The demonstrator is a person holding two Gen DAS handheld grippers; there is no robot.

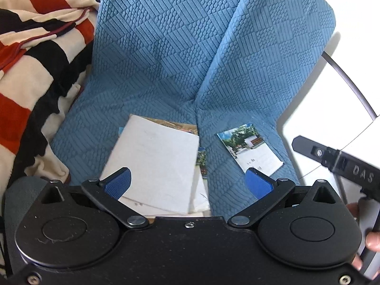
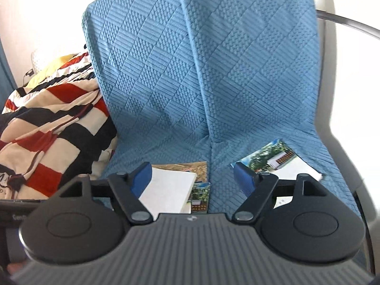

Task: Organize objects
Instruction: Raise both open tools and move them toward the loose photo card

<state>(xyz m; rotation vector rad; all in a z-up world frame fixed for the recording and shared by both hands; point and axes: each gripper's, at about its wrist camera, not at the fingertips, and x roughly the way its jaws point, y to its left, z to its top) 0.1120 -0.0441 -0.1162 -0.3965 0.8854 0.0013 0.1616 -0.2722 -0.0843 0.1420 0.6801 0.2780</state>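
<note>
While both grippers are hanging open over the seat, nothing is sitting between either pair of blue pads.

Left gripper (image 1: 188, 181) is standing wide and empty; right gripper (image 2: 192, 178) is also spread and empty. Blue quilted textured fabric cover (image 1: 166, 59) is draping over the chair seat and backrest, creasing down the middle. White paper booklet stack (image 1: 156, 161) is lying on the seat left of the crease, over colour-printed sheets. Small photo-printed card (image 1: 249, 149) is lying apart, right of the crease. Red, black and cream striped blanket (image 1: 30, 71) is bunching at the left, touching the cover. White wall (image 2: 35, 11) is showing behind, dark curved chair armrest (image 2: 351, 23) at right.
</note>
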